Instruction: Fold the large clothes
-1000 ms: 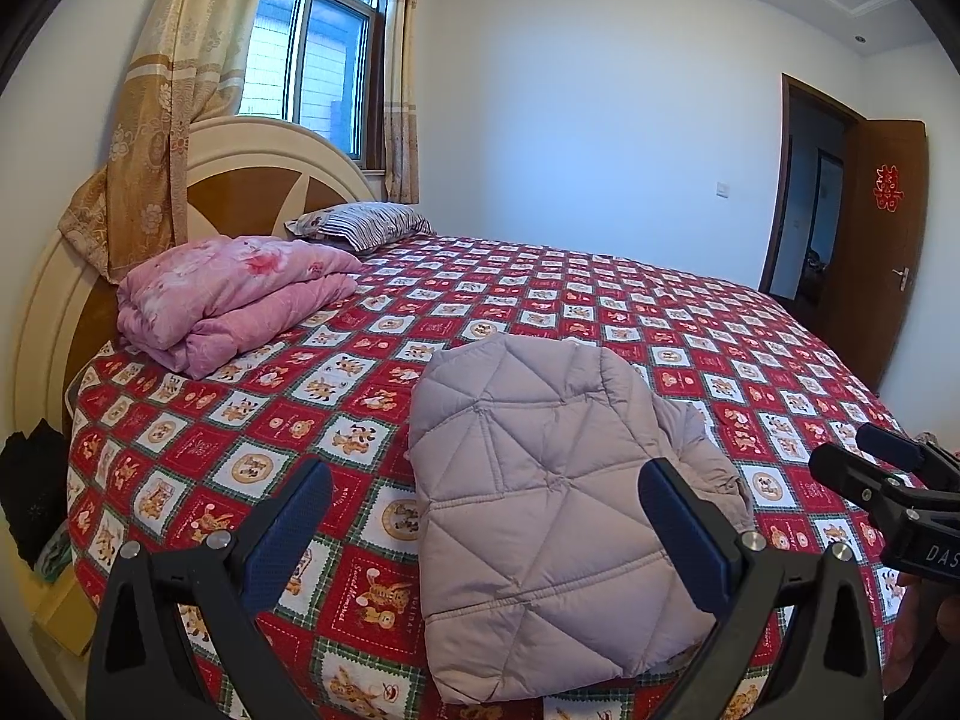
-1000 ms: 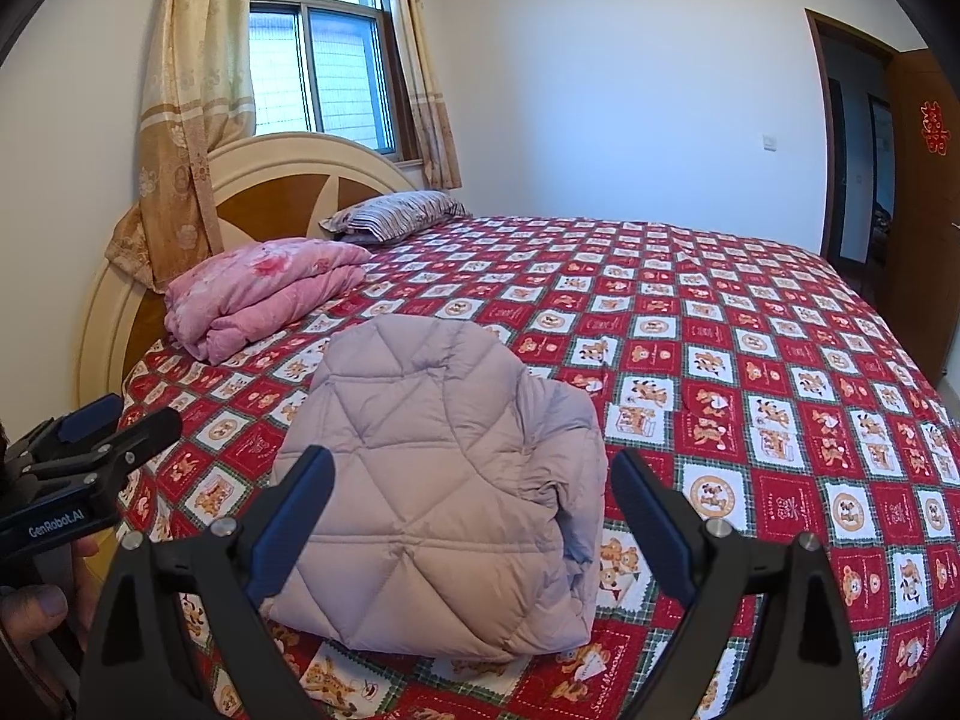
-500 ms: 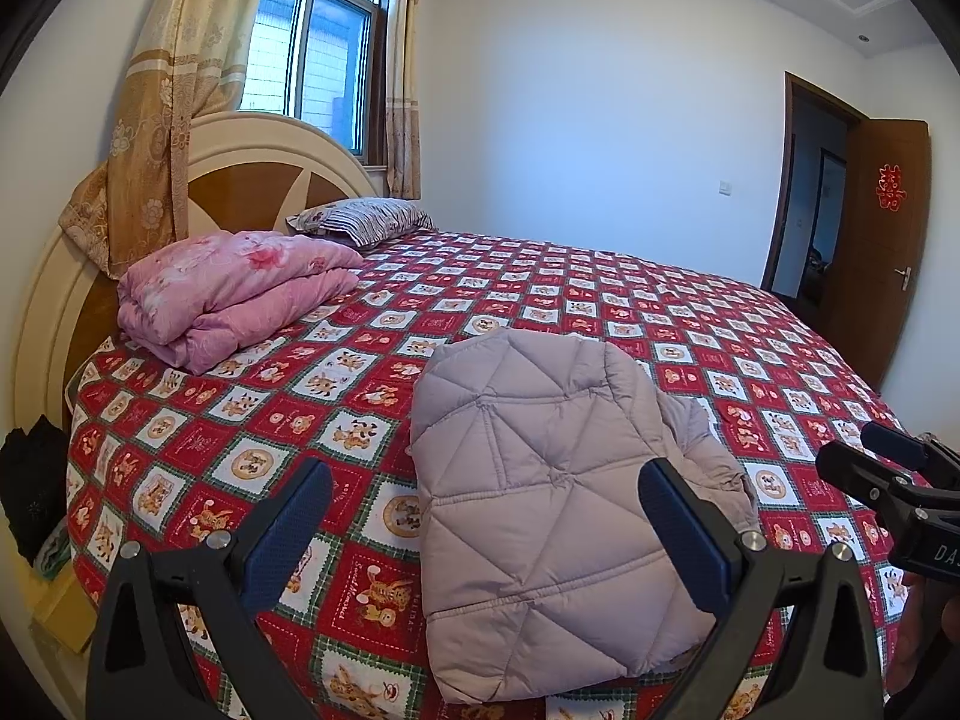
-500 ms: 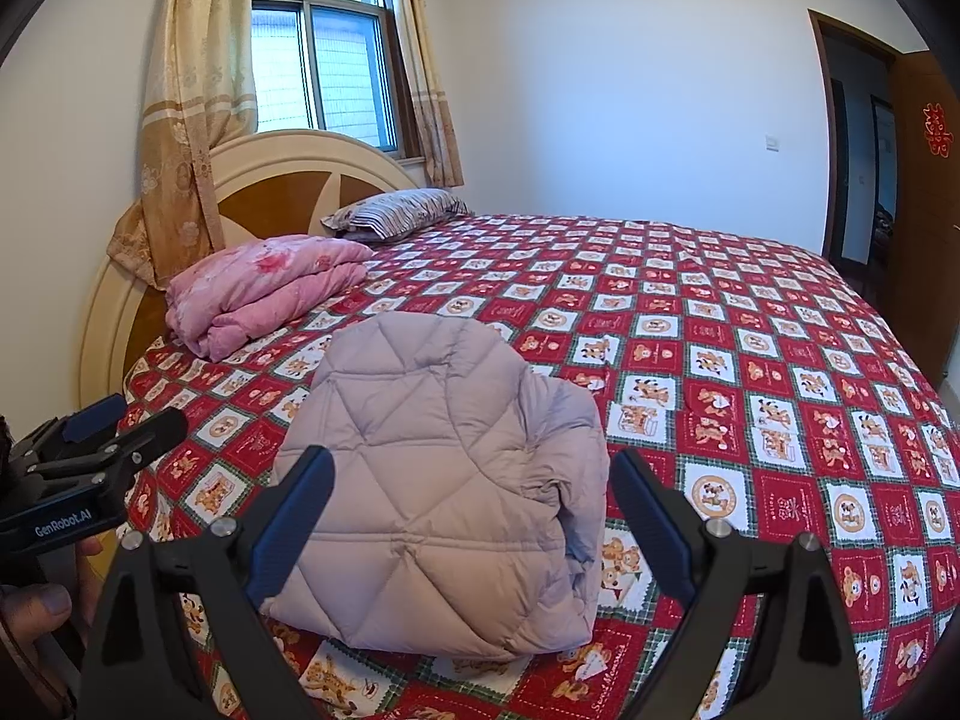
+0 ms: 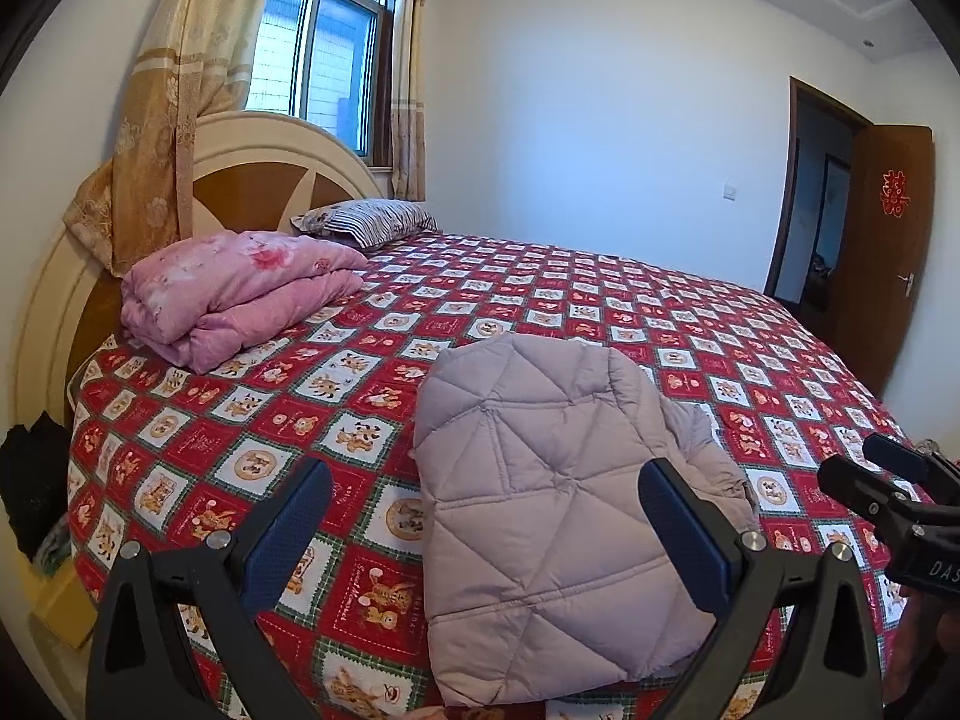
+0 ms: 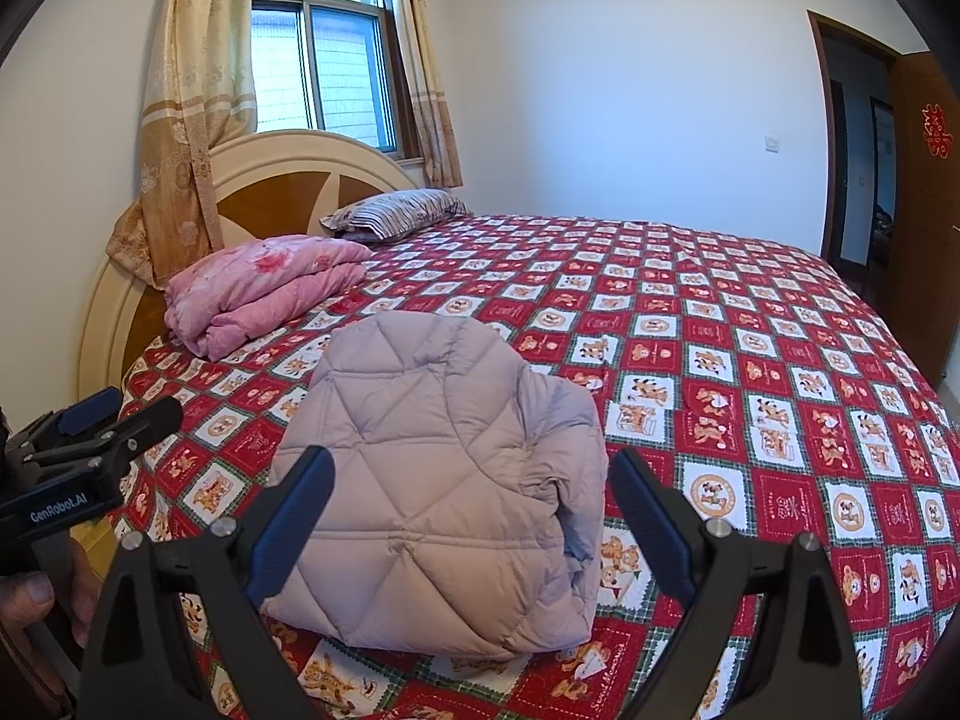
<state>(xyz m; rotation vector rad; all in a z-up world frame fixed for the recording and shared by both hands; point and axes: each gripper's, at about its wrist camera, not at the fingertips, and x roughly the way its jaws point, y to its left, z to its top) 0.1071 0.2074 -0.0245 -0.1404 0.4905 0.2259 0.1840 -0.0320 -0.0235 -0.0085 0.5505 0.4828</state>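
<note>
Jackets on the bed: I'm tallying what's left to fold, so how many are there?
1. A folded quilted jacket lies near the bedspread's front edge, before both open grippers. The pink quilt and pillow aren't jackets; none visible elsewhere.

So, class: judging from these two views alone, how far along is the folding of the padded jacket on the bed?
Done: the quilted jacket lies folded into a compact bundle on the red patterned bedspread. In hand: nothing; the left claw and right claw are both open, clear of the jacket. Left: probably little; one loose layer sticks out along its right edge, and no other unfolded clothes show.
</note>
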